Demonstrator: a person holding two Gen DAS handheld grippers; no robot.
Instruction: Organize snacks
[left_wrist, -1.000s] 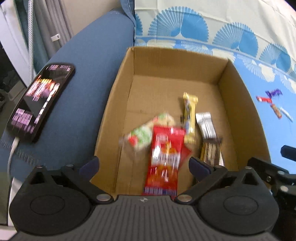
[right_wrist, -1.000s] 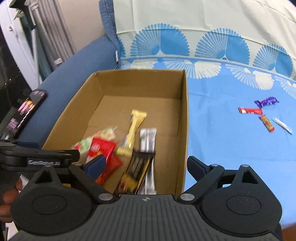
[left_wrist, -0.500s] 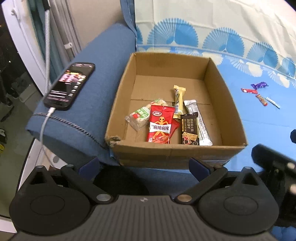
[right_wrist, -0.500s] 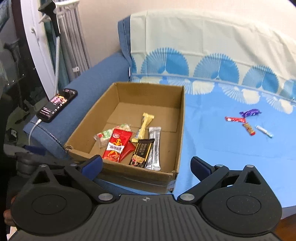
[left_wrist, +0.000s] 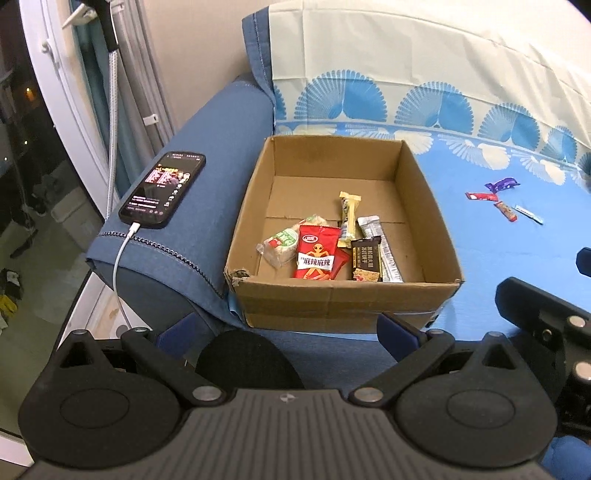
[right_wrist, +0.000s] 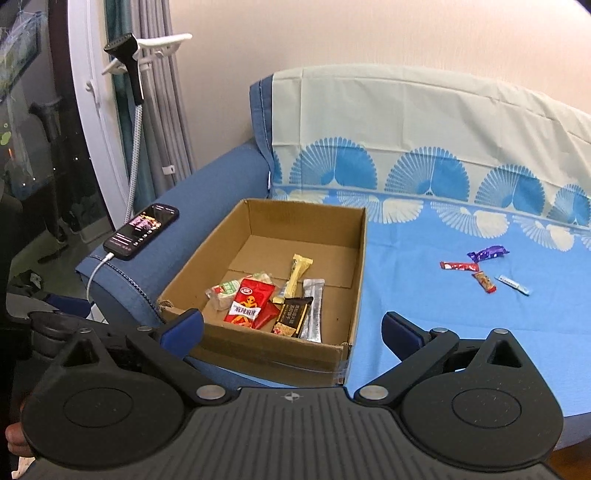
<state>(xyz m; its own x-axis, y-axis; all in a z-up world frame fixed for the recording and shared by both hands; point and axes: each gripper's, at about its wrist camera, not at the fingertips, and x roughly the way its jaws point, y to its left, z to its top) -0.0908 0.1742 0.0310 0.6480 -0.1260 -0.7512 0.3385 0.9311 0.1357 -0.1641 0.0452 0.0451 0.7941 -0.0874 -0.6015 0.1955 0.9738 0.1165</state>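
An open cardboard box (left_wrist: 343, 299) (right_wrist: 269, 350) sits on the sofa seat beside the armrest. Inside lie several snacks: a red packet (left_wrist: 317, 254) (right_wrist: 249, 303), a green-and-white wrapped cake (left_wrist: 282, 242), a yellow bar (left_wrist: 349, 214) (right_wrist: 297, 271), a dark bar (left_wrist: 365, 258) (right_wrist: 293, 315) and a silver bar (left_wrist: 384, 247) (right_wrist: 316, 310). Several small candies (left_wrist: 502, 203) (right_wrist: 480, 269) lie on the blue sheet to the right. My left gripper (left_wrist: 286, 330) and right gripper (right_wrist: 291, 328) both stand open and empty, in front of the box.
A lit phone (left_wrist: 162, 188) (right_wrist: 142, 230) on a charging cable rests on the blue armrest (left_wrist: 207, 158). Curtains and a white door frame (right_wrist: 92, 122) stand at the left. The patterned sheet (right_wrist: 443, 314) covers the seat and backrest. The right gripper's body (left_wrist: 535, 317) shows in the left wrist view.
Both grippers have drawn back and up from over the box, so the whole box and sofa now show. The snacks in the box stay put.
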